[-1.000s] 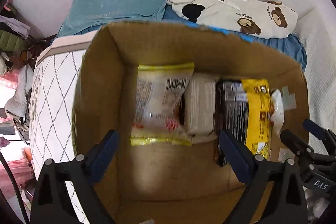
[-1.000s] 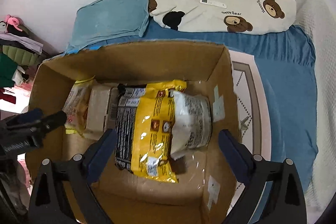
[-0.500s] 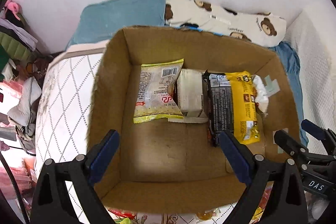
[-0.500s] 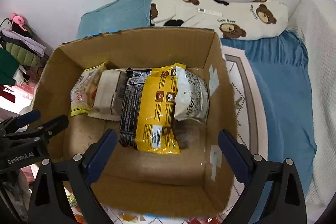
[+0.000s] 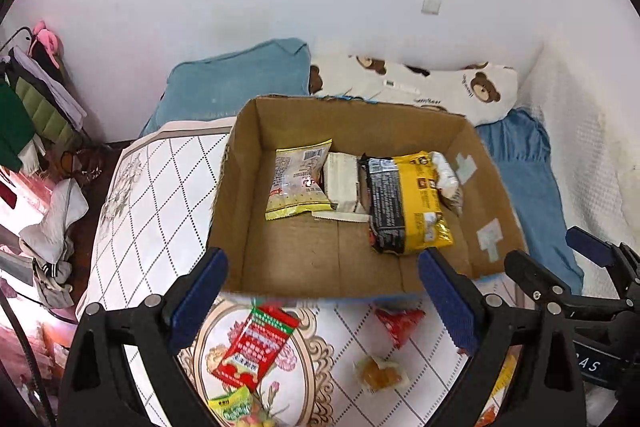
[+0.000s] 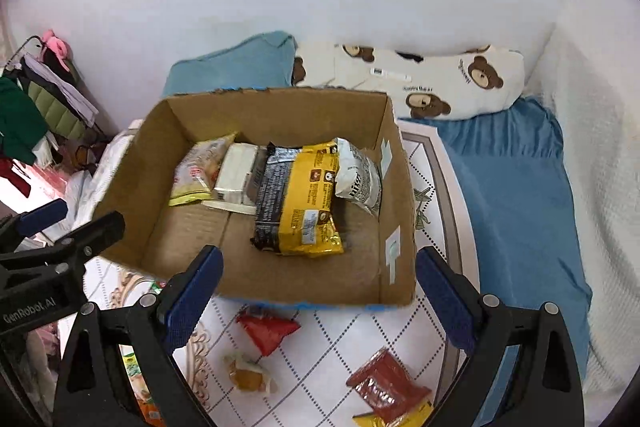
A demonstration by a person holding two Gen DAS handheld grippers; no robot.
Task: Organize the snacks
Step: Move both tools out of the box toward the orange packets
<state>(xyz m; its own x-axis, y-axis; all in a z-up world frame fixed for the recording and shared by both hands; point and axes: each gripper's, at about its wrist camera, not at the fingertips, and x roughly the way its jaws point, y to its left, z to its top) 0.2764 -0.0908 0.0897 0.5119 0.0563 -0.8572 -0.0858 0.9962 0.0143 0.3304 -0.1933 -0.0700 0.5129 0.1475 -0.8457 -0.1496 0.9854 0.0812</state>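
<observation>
An open cardboard box [image 5: 236, 195] [image 6: 400, 235] sits on a patterned mat on the bed. Inside lie a pale yellow-edged packet [image 5: 298, 185] [image 6: 196, 171], a white packet [image 5: 342, 183] [image 6: 236, 177], a black-and-yellow pack [image 5: 408, 207] [image 6: 300, 199] and a white bag [image 5: 446, 175] [image 6: 358, 175]. Loose snacks lie in front of the box: a red-and-green packet [image 5: 256, 347], a red triangular packet [image 5: 398, 321] [image 6: 268, 331], a wrapped orange sweet [image 5: 378, 375] [image 6: 248, 377] and a red packet [image 6: 386, 387]. My left gripper [image 5: 322, 299] and right gripper [image 6: 320, 301] are both open and hold nothing, above the box's near edge.
A blue pillow [image 5: 236, 83] and a bear-print pillow [image 6: 440, 83] lie behind the box against the white wall. A blue sheet [image 6: 516, 187] spreads to the right. Clothes [image 5: 32, 115] hang and pile up at the left, beyond the bed's edge.
Both grippers have pulled back and up from inside the box. The whole box and the loose snacks in front of it have come into view. The box's contents have not moved.
</observation>
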